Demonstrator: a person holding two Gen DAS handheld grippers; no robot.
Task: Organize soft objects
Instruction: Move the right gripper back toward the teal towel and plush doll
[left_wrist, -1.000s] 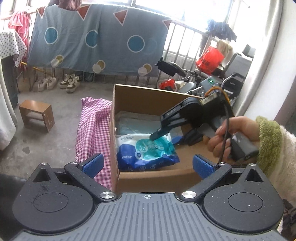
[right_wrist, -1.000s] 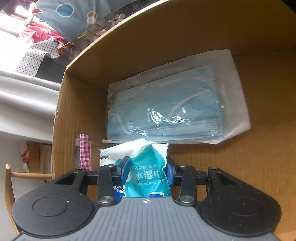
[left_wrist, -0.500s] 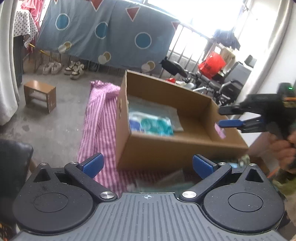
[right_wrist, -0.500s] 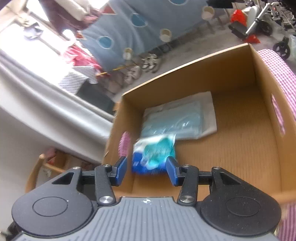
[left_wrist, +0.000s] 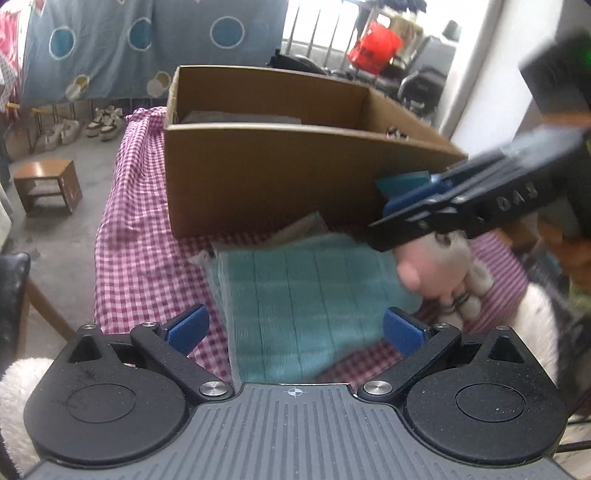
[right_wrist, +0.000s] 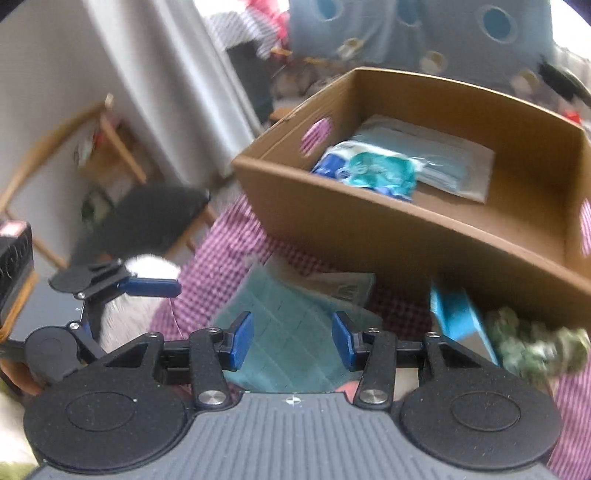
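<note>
A cardboard box (left_wrist: 266, 177) stands on a pink checked cloth (left_wrist: 136, 258). In the right wrist view the box (right_wrist: 406, 236) holds a blue wet-wipes pack (right_wrist: 365, 170) and a bag of face masks (right_wrist: 450, 170). A folded teal cloth (left_wrist: 299, 302) lies in front of the box, also in the right wrist view (right_wrist: 288, 332). My left gripper (left_wrist: 293, 326) is open and empty above the cloth's near edge. My right gripper (right_wrist: 291, 339) is open and empty over the same cloth; it appears from the side in the left wrist view (left_wrist: 402, 214). A small plush toy (left_wrist: 443, 273) lies right of the cloth.
A blue packet (right_wrist: 458, 317) and a green mottled soft thing (right_wrist: 535, 347) lie by the box's near right corner. A flat packet (right_wrist: 343, 284) sits behind the teal cloth. A wooden stool (left_wrist: 48, 184) and shoes (left_wrist: 99, 122) are on the floor to the left.
My right gripper let go of the wet-wipes pack inside the box, pulled out and came down over the teal cloth. My left gripper dropped lower toward the cloth.
</note>
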